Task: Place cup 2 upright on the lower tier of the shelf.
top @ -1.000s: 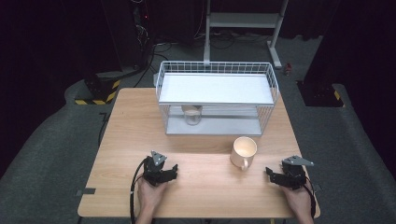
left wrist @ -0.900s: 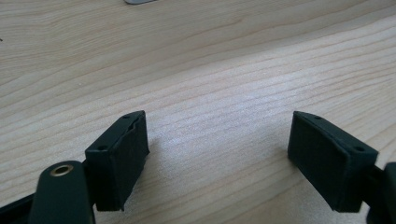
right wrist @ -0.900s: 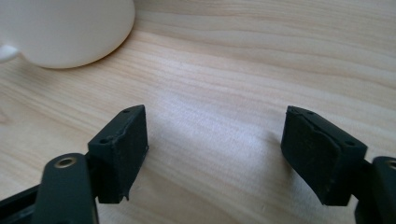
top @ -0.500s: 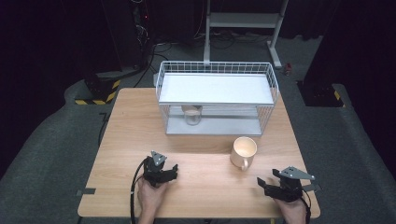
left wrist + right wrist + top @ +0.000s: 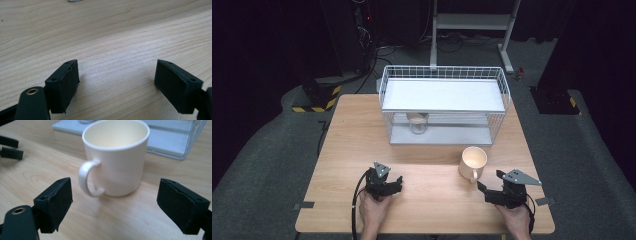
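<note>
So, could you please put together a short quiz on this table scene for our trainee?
1. True or false: the mug lies on its side.
2. Which way does the mug's handle point in the high view? A) toward the wire rack B) toward the person's side of the table
3. What stands on the rack's lower shelf?

Key:
1. False; it stands upright, empty, in front of the right gripper, whose open jaws hold nothing.
2. B.
3. A small clear glass, under the white upper shelf.
</note>
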Action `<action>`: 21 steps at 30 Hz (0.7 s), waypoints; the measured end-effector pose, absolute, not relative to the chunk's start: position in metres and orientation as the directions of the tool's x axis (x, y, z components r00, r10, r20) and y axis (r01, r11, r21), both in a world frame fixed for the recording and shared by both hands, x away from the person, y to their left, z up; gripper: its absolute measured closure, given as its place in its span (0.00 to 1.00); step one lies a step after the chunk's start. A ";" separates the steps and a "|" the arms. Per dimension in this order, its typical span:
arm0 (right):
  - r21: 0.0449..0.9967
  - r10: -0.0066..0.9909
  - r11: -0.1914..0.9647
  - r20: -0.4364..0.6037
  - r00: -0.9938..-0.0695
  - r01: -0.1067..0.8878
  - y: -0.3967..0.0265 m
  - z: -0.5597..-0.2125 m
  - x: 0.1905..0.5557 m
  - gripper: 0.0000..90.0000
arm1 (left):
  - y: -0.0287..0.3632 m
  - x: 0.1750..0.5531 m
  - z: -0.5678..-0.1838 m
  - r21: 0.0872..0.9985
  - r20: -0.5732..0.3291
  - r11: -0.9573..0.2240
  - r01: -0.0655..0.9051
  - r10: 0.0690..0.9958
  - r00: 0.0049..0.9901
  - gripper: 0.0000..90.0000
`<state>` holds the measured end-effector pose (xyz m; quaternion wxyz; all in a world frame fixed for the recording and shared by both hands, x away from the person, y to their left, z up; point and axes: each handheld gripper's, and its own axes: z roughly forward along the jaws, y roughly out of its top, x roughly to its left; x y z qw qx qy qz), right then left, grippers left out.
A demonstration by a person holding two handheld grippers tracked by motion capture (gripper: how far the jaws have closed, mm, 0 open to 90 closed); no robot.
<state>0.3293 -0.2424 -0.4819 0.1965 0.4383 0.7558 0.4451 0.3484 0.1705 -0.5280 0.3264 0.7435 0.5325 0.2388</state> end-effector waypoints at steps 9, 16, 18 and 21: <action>0.838 0.833 0.247 0.074 -0.549 0.486 -0.227 -0.472 0.350 0.12 | 0.170 0.348 -0.528 0.739 0.007 -0.219 0.637 0.948 0.318 0.23; 0.838 0.839 0.258 0.054 -0.542 0.482 -0.219 -0.468 0.362 0.11 | 0.171 0.348 -0.528 0.740 0.008 -0.220 0.636 0.948 0.319 0.23; 0.838 0.839 0.264 0.044 -0.542 0.477 -0.218 -0.467 0.366 0.11 | 0.171 0.348 -0.528 0.740 0.008 -0.220 0.636 0.948 0.319 0.23; 0.838 0.839 0.270 0.038 -0.543 0.474 -0.215 -0.466 0.370 0.11 | 0.170 0.348 -0.528 0.740 0.008 -0.220 0.636 0.948 0.319 0.23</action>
